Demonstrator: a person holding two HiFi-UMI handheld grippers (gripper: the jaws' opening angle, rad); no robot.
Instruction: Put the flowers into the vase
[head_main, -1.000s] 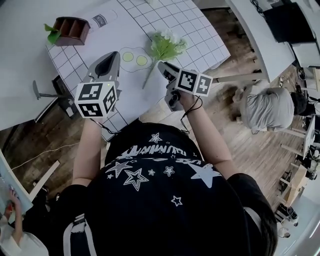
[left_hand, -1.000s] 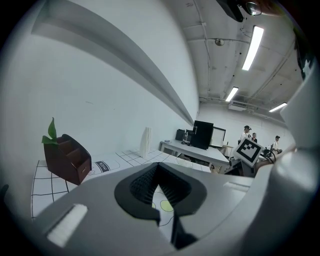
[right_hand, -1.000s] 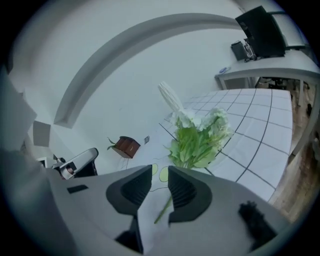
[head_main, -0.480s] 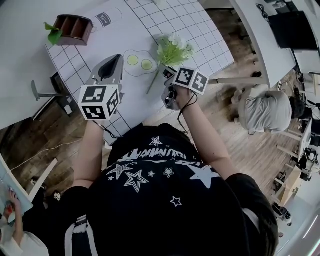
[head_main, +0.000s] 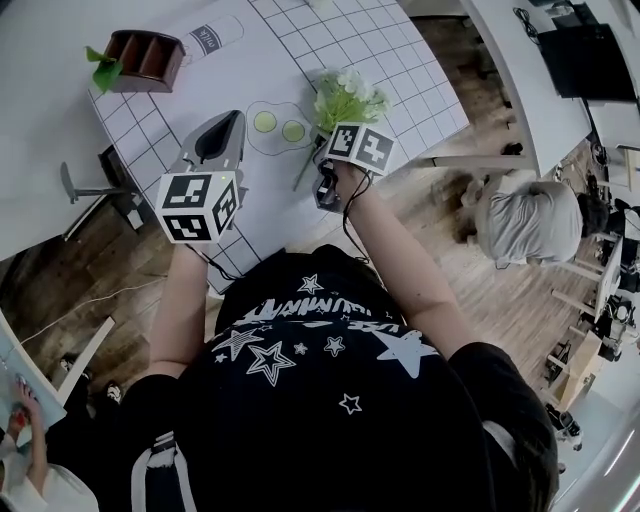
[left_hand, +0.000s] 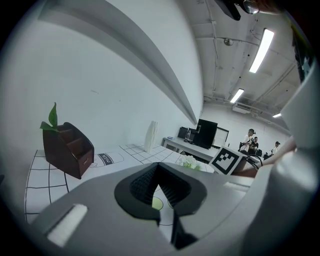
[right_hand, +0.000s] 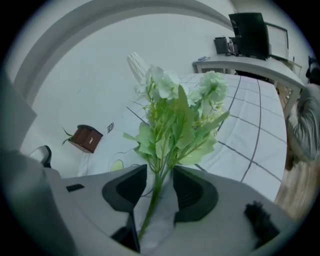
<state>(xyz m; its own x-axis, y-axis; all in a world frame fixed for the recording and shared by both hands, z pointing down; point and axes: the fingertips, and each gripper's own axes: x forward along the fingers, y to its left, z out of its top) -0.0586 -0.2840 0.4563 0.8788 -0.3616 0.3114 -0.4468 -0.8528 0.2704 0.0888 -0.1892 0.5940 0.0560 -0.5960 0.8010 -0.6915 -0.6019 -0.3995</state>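
Green-stemmed white flowers (head_main: 345, 98) lie flat, white vase (left_hand: 150, 136) upright beyond.

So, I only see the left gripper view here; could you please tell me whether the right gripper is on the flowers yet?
Observer: Not gripping yet. In the right gripper view, the right gripper has its jaws open. They have just been opening, and the stem of the flowers lies between them, not pressed.
Operator: Thank you. How do the flowers lie?
Observer: In the head view they lie flat on the gridded table, blooms pointing away from the person.
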